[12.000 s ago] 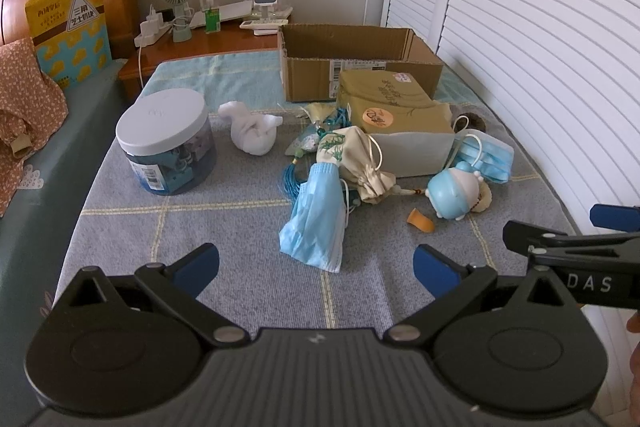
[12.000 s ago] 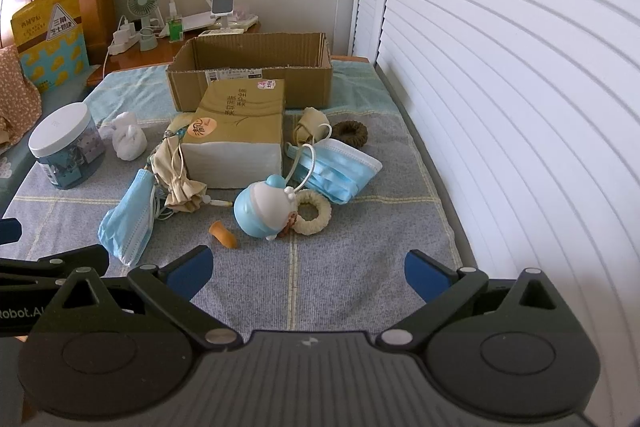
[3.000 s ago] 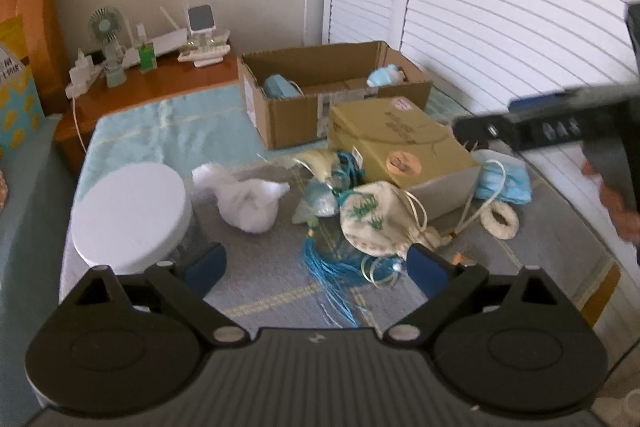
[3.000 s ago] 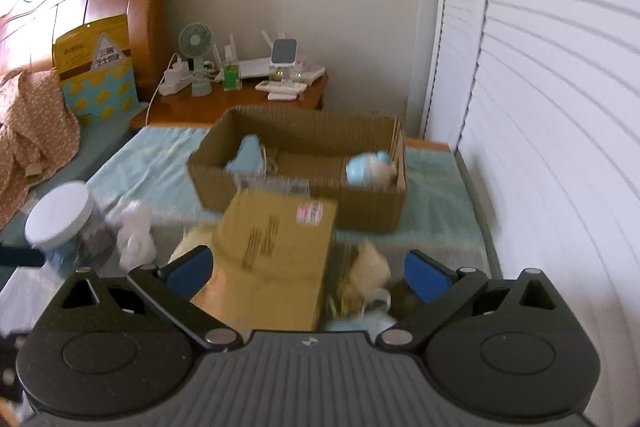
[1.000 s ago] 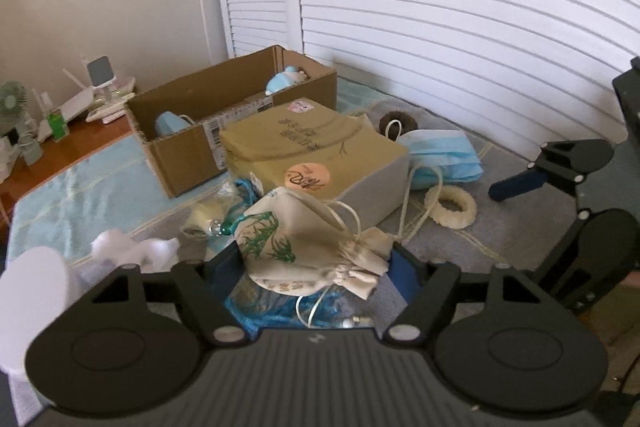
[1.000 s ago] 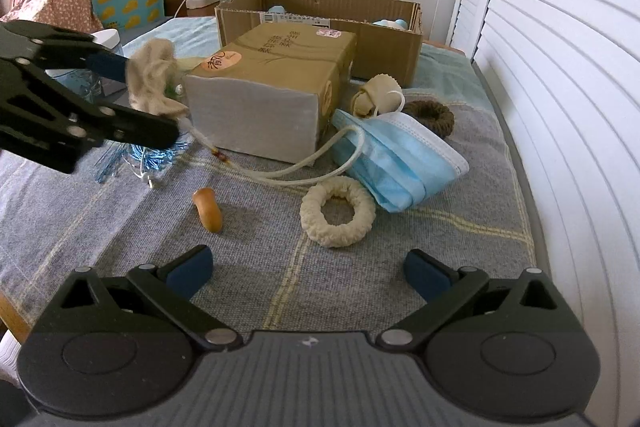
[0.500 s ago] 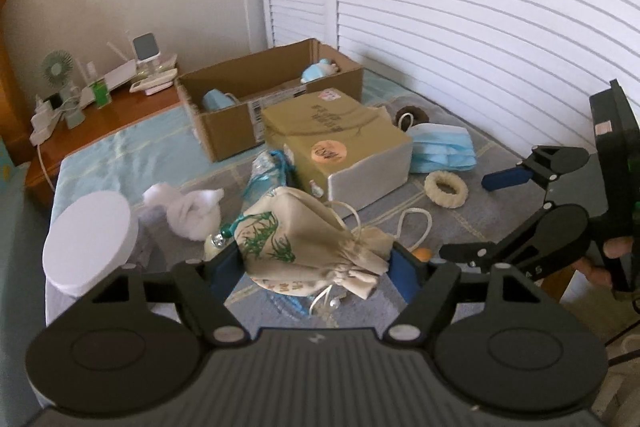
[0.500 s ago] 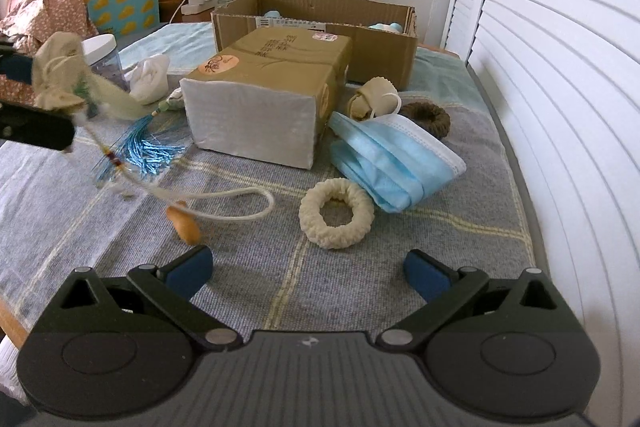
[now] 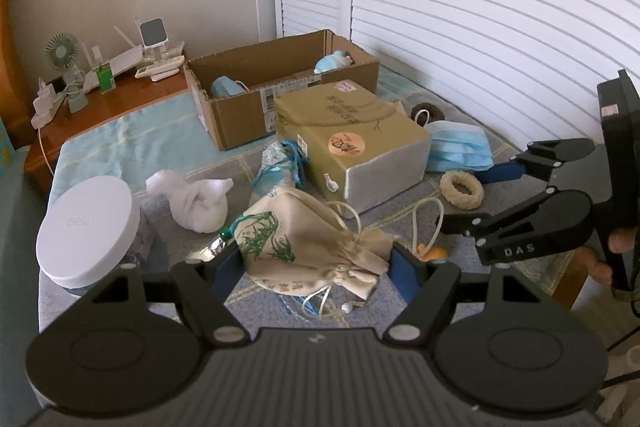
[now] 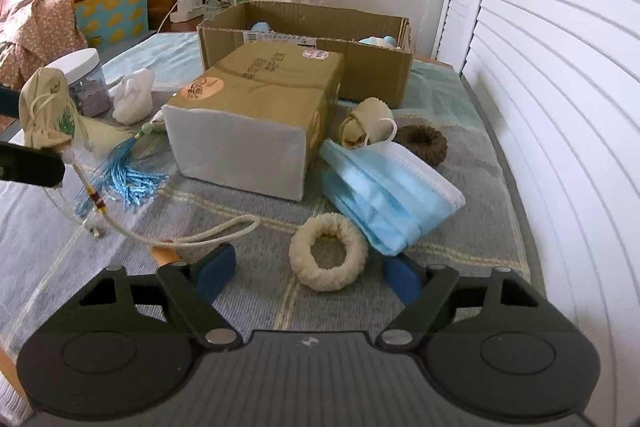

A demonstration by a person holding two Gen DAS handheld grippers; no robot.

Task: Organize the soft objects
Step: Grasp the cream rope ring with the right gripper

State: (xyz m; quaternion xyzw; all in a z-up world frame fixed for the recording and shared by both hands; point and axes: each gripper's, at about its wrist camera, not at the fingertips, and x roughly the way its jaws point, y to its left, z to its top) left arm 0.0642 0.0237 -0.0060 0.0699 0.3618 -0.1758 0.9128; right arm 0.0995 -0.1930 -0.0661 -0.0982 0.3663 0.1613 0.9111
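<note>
Bedspread below, left claw point(image 9: 316, 263) grips cream pouch point(image 9: 304, 247); right claw point(image 10: 308, 273) seemingly empty, closing.

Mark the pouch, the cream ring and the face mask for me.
pouch point(image 9: 296, 243), left wrist view, on its printed cloth body.
cream ring point(image 10: 298, 251), right wrist view, on the left side of its band.
face mask point(image 10: 384, 195), right wrist view, on its pleated blue middle.

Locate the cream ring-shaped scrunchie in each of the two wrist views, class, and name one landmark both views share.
Left wrist view: the cream scrunchie lies right of centre on the grey cloth, just below the blue face mask.
Right wrist view: the cream scrunchie lies low at centre, just left of the blue face mask.
Shared landmark: the olive wrapped box.
</note>
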